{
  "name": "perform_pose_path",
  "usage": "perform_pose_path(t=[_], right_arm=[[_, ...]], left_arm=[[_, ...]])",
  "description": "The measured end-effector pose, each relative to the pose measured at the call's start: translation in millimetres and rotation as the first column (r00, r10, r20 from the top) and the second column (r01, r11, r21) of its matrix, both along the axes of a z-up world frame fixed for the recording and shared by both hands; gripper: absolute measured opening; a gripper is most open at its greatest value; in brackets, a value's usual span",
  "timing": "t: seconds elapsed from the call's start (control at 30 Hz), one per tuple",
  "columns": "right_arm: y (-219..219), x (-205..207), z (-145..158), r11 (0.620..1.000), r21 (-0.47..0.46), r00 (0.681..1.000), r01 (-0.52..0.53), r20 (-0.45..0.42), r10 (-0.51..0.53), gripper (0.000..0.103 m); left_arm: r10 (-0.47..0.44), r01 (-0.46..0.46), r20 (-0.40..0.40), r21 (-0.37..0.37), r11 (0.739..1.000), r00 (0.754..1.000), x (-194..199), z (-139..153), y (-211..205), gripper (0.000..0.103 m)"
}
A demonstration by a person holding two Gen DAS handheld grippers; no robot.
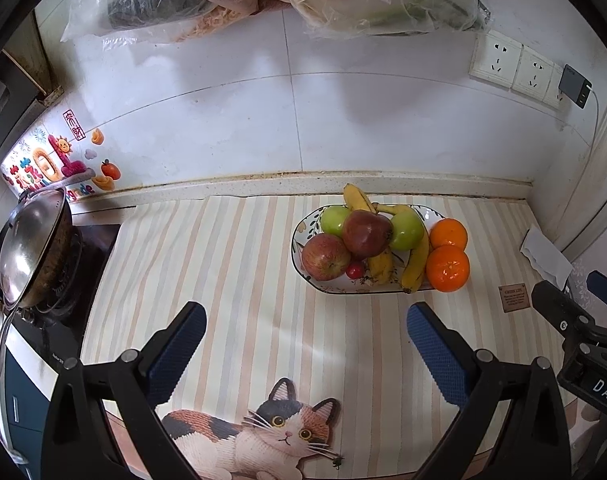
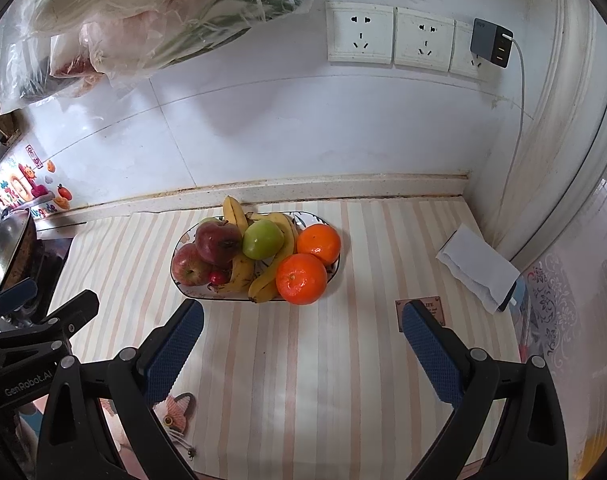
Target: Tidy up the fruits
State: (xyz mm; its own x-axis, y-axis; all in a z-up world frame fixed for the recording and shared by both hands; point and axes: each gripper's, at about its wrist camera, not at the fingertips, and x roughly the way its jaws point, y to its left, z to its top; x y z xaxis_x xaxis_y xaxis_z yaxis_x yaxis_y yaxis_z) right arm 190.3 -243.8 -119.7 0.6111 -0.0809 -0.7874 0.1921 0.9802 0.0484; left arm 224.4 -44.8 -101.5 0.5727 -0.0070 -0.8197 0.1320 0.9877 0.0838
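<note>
Fruits all lie piled on the oval plate (image 1: 303, 276): apples, bananas (image 1: 417, 266), two oranges (image 1: 447, 269) at its right end. Plate's long axis runs parallel to the back wall; bananas point from wall toward the grippers. Left gripper (image 1: 305, 326) and right gripper (image 2: 302, 322) hover in front of the plate, fingers spread, empty. Fits either sorting finished or fruit awaiting removal; undecidable.

Two bright oranges (image 1: 447, 268), green apples (image 1: 406, 230), yellow bananas (image 1: 417, 264), pink-and-cream striped mat (image 1: 231, 280), blue-padded tool fingers (image 1: 175, 356)
</note>
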Motion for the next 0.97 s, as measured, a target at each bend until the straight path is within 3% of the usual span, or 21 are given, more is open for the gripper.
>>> perform_pose_path(t=[0.97], right_arm=[[-2.1,4.2,-2.3,1.000,0.015,1.000,-0.014,-0.007,0.014,0.101]], left_arm=[[-0.010,0.010,0.015,0.007,1.000,1.000,-0.5,1.8,-6.7,0.103]])
